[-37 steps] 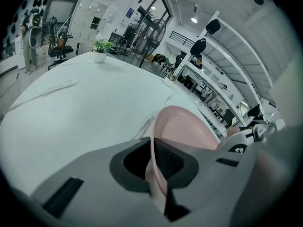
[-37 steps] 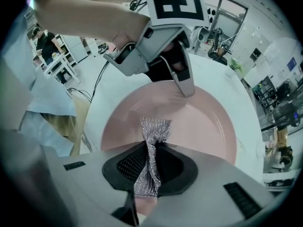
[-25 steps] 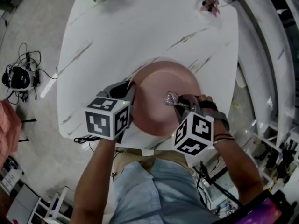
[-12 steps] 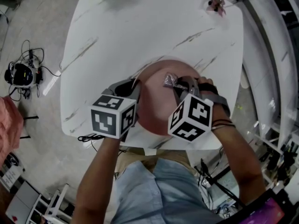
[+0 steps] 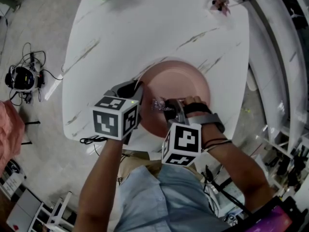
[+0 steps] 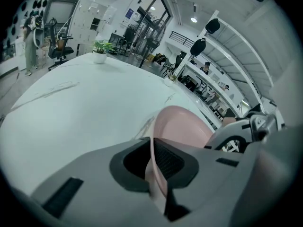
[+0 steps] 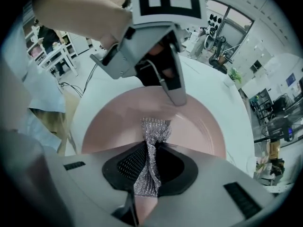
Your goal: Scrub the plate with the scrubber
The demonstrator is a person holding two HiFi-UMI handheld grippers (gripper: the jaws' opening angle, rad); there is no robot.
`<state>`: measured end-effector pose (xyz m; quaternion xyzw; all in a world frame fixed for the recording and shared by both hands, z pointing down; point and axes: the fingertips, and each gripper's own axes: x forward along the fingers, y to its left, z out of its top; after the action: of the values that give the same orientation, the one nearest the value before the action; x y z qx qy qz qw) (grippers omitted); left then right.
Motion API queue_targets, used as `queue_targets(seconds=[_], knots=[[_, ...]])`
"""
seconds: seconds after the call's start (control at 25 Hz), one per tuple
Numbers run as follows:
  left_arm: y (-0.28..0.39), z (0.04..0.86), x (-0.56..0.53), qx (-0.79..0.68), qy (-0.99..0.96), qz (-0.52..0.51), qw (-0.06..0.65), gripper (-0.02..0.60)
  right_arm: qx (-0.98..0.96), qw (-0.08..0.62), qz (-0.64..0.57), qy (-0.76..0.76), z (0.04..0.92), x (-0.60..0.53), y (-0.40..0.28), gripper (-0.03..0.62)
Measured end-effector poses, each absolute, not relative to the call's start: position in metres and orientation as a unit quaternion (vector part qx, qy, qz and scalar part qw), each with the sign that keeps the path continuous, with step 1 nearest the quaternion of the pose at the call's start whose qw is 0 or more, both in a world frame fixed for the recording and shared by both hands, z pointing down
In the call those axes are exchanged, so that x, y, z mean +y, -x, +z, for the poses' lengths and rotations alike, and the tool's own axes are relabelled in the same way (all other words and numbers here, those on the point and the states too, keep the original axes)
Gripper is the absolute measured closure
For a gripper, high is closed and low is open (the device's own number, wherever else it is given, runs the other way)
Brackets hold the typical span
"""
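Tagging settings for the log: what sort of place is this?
Probably a workshop or lab hall, not a kitchen: a marble-look table stands beside metal racks, with cables loose on the floor.

The plate is smooth pink with a soft sheen. The scrubber is silvery woven metal mesh, rough and glinting. The tabletop looks like smooth white marble, grey-veined. The left claw and right claw are matt grey plastic with dark ribbed pads.
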<state>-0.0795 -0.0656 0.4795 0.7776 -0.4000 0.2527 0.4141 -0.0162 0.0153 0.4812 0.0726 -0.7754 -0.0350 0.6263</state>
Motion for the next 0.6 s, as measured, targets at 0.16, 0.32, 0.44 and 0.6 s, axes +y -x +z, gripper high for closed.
queue_targets(seconds=[0.16,0.32,0.44,0.6], knots=[[0.08,0.48,-0.065,-0.404,-0.779,0.251,0.409,0.557,-0.777,0.627,-0.025,-0.048,0.48,0.04,0.016,0.517],[0.081,0.481,-0.065,-0.412,-0.78,0.256,0.396,0.552,-0.764,0.645,-0.003,-0.029,0.48,0.061,0.001,0.517],[0.081,0.484,-0.063,-0.413,-0.778,0.255,0.399,0.549,-0.737,0.675,-0.002,-0.036,0.478,0.066,-0.025,0.517],[0.091,0.471,-0.058,-0.419,-0.777,0.259,0.393,0.549,-0.727,0.681,-0.002,-0.09,0.454,0.048,-0.056,0.516]])
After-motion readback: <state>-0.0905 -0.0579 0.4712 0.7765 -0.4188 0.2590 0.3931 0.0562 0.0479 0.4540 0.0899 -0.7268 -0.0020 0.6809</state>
